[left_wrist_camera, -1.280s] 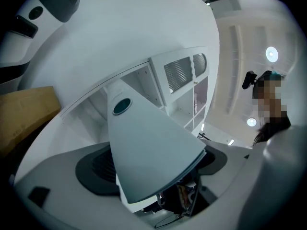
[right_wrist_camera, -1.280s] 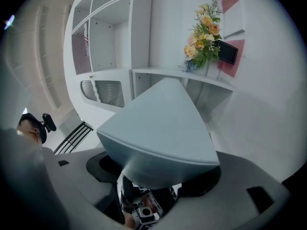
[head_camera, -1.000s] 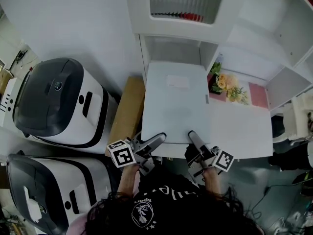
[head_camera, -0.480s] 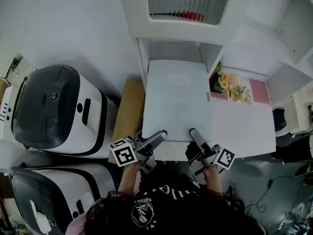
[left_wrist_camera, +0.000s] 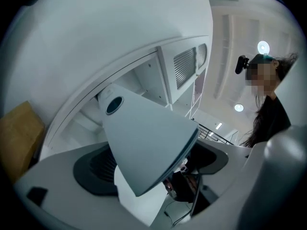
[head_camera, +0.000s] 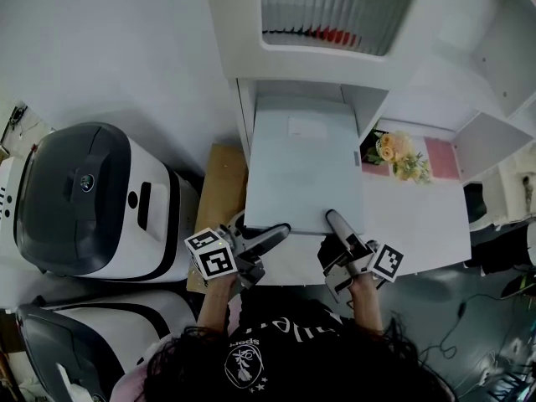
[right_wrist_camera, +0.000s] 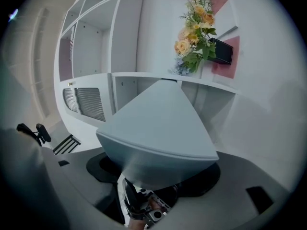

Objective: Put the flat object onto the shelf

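Note:
A pale grey-blue flat panel point(head_camera: 303, 167) is held level by its near edge, and its far end reaches into the low open bay of the white shelf unit point(head_camera: 241, 115). My left gripper point(head_camera: 276, 233) is shut on the panel's near left corner. My right gripper point(head_camera: 333, 221) is shut on the near edge further right. In the left gripper view the panel point(left_wrist_camera: 144, 138) fills the middle and hides the jaws. The right gripper view shows the panel point(right_wrist_camera: 160, 128) pointing at the bay, its underside hidden.
Two white and dark grey machines point(head_camera: 84, 199) stand at the left, with a brown cardboard box point(head_camera: 219, 189) beside the shelf. A bunch of flowers point(head_camera: 394, 153) and a pink card point(head_camera: 440, 157) sit on the white ledge point(head_camera: 419, 216) at the right. A slatted compartment point(head_camera: 331, 7) lies above the bay.
The panel has slid forward, so its far end is now inside the bay. Both grippers have moved forward with it, keeping their hold.

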`<state>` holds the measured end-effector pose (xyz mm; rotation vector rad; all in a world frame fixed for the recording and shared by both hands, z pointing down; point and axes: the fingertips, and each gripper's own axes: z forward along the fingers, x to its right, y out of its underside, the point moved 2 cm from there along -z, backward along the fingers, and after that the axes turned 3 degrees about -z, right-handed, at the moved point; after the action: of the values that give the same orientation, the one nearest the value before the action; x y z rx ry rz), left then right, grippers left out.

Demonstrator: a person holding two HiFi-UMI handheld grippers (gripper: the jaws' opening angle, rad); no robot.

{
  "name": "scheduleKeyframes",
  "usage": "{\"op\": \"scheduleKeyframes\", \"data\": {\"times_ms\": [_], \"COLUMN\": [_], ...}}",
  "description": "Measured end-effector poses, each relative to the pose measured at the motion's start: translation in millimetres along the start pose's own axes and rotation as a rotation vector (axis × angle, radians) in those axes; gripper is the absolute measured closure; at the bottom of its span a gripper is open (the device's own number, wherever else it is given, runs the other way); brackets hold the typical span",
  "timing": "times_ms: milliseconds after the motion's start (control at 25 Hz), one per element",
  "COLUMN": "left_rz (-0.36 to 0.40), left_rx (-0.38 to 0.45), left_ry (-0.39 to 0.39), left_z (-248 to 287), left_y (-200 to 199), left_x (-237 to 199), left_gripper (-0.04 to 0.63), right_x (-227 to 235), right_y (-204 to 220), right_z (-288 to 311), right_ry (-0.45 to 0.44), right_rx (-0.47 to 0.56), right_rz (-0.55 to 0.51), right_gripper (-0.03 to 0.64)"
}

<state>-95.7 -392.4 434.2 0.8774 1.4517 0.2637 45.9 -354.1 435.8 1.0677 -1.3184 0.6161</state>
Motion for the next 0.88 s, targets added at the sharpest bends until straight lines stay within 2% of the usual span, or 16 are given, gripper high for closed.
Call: {"op": "scheduleKeyframes", "data": {"times_ms": [120,400,680,880], "left_rz": [0.011,0.053,0.063,0.037], "left_rx": [0.006,-0.039,0.042,0.087], "left_ry": [0.019,0.03,0.014,-0.055], "left_z": [9.2,26.7,44.6,61.5], "left_y": [-8.0,-13.4,-28.3,-46.2], "left_x": [-9.4,-31.8,-48.7,-69.4], "left_gripper": [0.135,0.135,0.135,0.138], "right_x": [4.6,21.9,25.7,31.0], "right_y": [-11.2,-32.5,-45.4,-38.0], "right_z": [11.0,30.2,40.0,20.9], "right_ry": [0.009,0.058,0.071,0.077], "right_rx": [0.013,0.045,0.141,0.16], "right_rz": [0.005,-0.002,-0.031,-0.009], "right_gripper": [0.302,0.302,0.301,0.302]}}
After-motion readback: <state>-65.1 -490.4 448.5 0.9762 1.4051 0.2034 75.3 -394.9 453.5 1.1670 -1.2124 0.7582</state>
